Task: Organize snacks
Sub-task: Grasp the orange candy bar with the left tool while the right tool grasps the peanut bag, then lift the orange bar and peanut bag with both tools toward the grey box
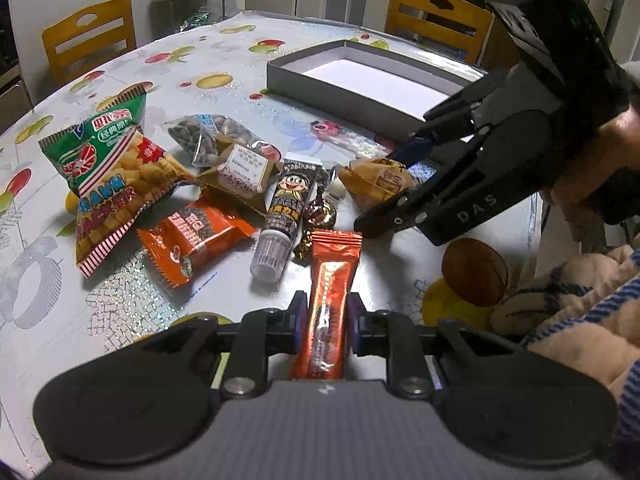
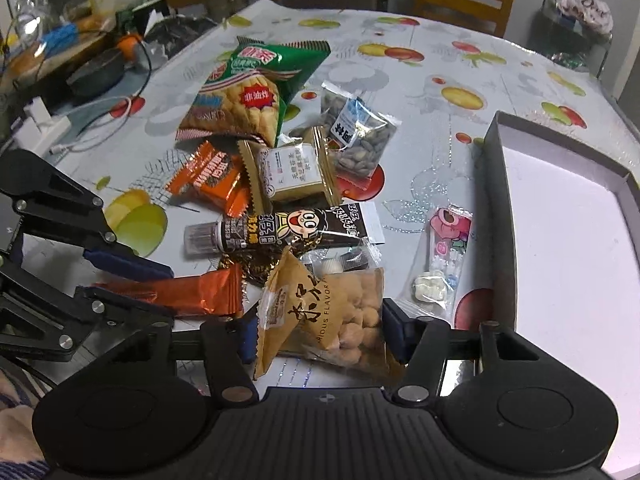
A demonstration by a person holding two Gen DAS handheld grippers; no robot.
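In the left wrist view, my left gripper (image 1: pixel 326 320) is shut on a long orange-red stick packet (image 1: pixel 332 276) that lies on the table and points away. The right wrist view shows the same gripper (image 2: pixel 168 292) at the left, holding that packet (image 2: pixel 200 292). My right gripper (image 2: pixel 320 336) is shut on a tan peanut bag (image 2: pixel 332 316); the bag fills the gap between both blue pads. From the left wrist view, the right gripper (image 1: pixel 378 190) straddles the bag (image 1: pixel 376 180) just right of the pile. An open grey box (image 1: pixel 360 92) with a white floor stands beyond, with nothing in it.
Loose snacks lie together: a green prawn cracker bag (image 2: pixel 256 92), an orange packet (image 2: pixel 212 176), a black tube (image 2: pixel 280 228), a seed bag (image 2: pixel 360 132) and a pink candy packet (image 2: pixel 444 248). The grey box (image 2: pixel 496 200) is at the right. Cables and clutter (image 2: pixel 80 60) crowd the far left.
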